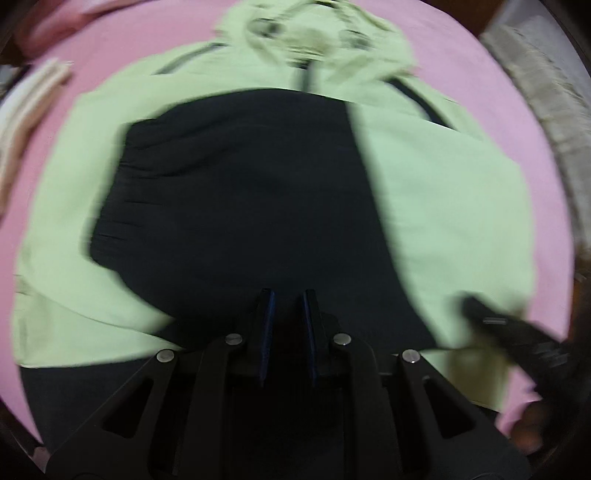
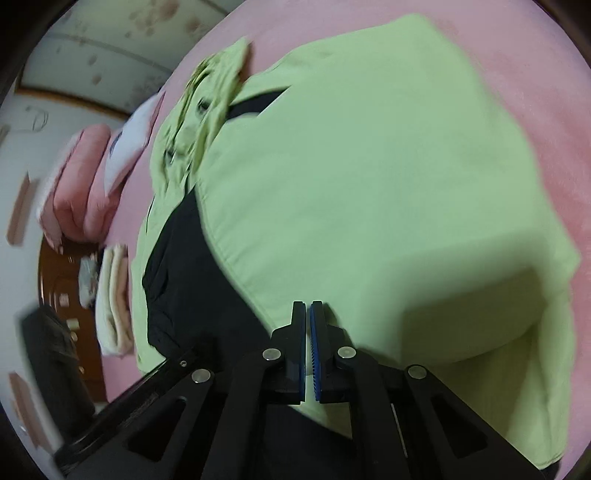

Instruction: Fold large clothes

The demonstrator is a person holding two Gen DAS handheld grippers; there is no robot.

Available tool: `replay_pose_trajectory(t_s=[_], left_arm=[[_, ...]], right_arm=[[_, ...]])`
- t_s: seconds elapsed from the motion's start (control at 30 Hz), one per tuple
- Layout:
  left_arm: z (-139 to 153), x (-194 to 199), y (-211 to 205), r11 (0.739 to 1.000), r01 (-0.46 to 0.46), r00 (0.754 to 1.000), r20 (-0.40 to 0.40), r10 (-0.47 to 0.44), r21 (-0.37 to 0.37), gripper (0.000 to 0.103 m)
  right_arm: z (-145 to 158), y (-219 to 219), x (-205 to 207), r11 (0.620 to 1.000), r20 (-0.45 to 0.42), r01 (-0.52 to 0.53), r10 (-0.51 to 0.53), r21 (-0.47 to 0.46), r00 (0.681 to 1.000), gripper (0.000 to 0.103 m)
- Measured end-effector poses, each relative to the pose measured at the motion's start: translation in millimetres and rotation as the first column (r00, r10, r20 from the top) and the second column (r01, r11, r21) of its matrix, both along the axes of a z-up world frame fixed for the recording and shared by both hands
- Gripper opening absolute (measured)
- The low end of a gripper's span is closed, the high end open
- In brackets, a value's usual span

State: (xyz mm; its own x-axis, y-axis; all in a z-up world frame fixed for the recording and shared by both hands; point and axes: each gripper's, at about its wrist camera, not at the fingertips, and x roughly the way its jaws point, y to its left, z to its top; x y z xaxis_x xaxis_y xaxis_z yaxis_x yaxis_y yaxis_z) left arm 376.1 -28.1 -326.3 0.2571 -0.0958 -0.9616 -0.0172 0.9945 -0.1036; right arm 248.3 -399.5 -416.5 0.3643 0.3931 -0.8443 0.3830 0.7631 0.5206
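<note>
A light green hooded jacket (image 1: pixel 443 206) lies spread on a pink sheet (image 1: pixel 155 37), its front open so the black lining (image 1: pixel 240 206) shows. The hood (image 1: pixel 314 33) lies at the far end. My left gripper (image 1: pixel 289 295) hangs over the near part of the lining, its blue pads a narrow gap apart; against the black cloth I make out nothing between them. My right gripper (image 2: pixel 308 303) is shut, its tips at the green front panel (image 2: pixel 369 166) near its edge with the lining (image 2: pixel 184 280). It also shows blurred as the right gripper (image 1: pixel 469 301) at the jacket's lower right corner.
Folded cream towels (image 2: pixel 114 299) lie beside the jacket, also seen as the towels (image 1: pixel 33 99) at the far left. A pink quilt (image 2: pixel 81 184) and a white pillow (image 2: pixel 133 140) sit past the hood. Dark wooden furniture (image 2: pixel 59 280) stands beyond the bed. A hand (image 1: pixel 532 424) holds the right gripper.
</note>
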Motion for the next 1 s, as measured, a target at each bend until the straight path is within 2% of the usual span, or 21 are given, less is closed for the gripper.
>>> replay_pose_trajectory(t_s=[0.07, 0.13, 0.17, 0.23, 0.27, 0.33, 0.43, 0.47, 0.5, 0.57, 0.6, 0.63, 0.7, 0.77, 0.83, 1.0], left_arm=[[-2.2, 4.2, 26.5, 0.999, -0.04, 0.999, 0.035, 0.041, -0.014, 0.012], [-7.4, 6.3, 56.0, 0.994, -0.102, 0.993, 0.057, 0.1, 0.034, 0.01], [-10.4, 8.0, 70.0, 0.993, -0.116, 0.992, 0.056, 0.114, 0.034, 0.003], [-14.5, 8.1, 92.0, 0.989, -0.14, 0.989, 0.046, 0.143, -0.052, 0.001], [-14.9, 7.6, 95.0, 0.987, -0.152, 0.987, 0.049, 0.155, -0.058, 0.001], [-15.2, 8.3, 90.9, 0.988, -0.148, 0.987, 0.051, 0.15, -0.032, 0.001], [-7.8, 11.7, 71.6, 0.99, -0.134, 0.99, 0.059, 0.131, 0.051, 0.001], [-1.8, 13.2, 61.4, 0.991, -0.123, 0.991, 0.068, 0.12, 0.053, 0.001], [5.6, 13.3, 50.1, 0.995, -0.1, 0.992, 0.08, 0.098, 0.023, 0.001], [13.2, 15.8, 27.6, 0.996, -0.034, 0.996, 0.076, 0.04, -0.081, 0.001], [14.1, 18.1, 17.2, 0.993, -0.005, 0.998, 0.064, 0.013, -0.122, 0.001], [14.2, 21.8, 3.8, 0.987, 0.029, 0.998, 0.054, -0.021, -0.16, 0.001], [14.1, 30.9, -17.7, 0.98, 0.075, 0.996, 0.058, -0.065, -0.184, 0.001], [13.2, 39.4, -33.9, 0.98, 0.105, 0.993, 0.074, -0.094, -0.167, 0.001], [9.8, 55.5, -44.4, 0.98, 0.12, 0.99, 0.087, -0.107, -0.16, 0.001], [1.0, 100.4, -42.6, 0.986, 0.074, 0.993, 0.105, -0.059, -0.152, 0.001]], right_arm=[[5.8, -29.3, -10.8, 0.995, 0.008, 0.052, -0.051, -0.085, 0.999, 0.003], [6.6, -59.5, -22.0, 0.978, -0.002, 0.115, -0.117, -0.174, 0.993, 0.0], [5.4, -82.6, -32.4, 0.974, -0.003, 0.165, -0.167, -0.154, 0.986, 0.0], [5.7, -109.2, -47.8, 0.963, -0.001, 0.253, -0.254, -0.095, 0.967, 0.0], [9.3, -119.8, -54.9, 0.945, -0.013, 0.293, -0.298, -0.146, 0.954, 0.0], [14.0, -125.7, -58.0, 0.933, -0.026, 0.268, -0.282, -0.24, 0.959, 0.0], [32.1, -119.8, -59.8, 0.933, 0.06, 0.27, -0.264, -0.238, 0.963, 0.0], [42.4, -109.5, -56.8, 0.945, 0.115, 0.249, -0.229, -0.21, 0.966, 0.0], [50.7, -97.7, -51.5, 0.958, 0.156, 0.213, -0.185, -0.19, 0.97, 0.0], [58.4, -76.0, -42.3, 0.983, 0.206, 0.113, -0.082, -0.143, 0.975, 0.0], [59.7, -53.4, -28.6, 0.996, 0.209, 0.014, 0.006, -0.093, 0.978, 0.0], [57.7, -28.5, -14.1, 0.995, 0.199, -0.09, 0.097, -0.044, 0.975, 0.0], [54.0, 10.2, 5.7, 0.975, 0.188, -0.223, 0.22, -0.006, 0.957, 0.0], [50.2, 43.2, 24.6, 0.948, 0.192, -0.318, 0.316, -0.022, 0.929, 0.0], [43.0, 54.0, 34.9, 0.938, 0.188, -0.345, 0.343, -0.022, 0.921, 0.0], [28.5, 55.8, 81.0, 0.954, 0.147, -0.294, 0.298, -0.049, 0.943, 0.0]])
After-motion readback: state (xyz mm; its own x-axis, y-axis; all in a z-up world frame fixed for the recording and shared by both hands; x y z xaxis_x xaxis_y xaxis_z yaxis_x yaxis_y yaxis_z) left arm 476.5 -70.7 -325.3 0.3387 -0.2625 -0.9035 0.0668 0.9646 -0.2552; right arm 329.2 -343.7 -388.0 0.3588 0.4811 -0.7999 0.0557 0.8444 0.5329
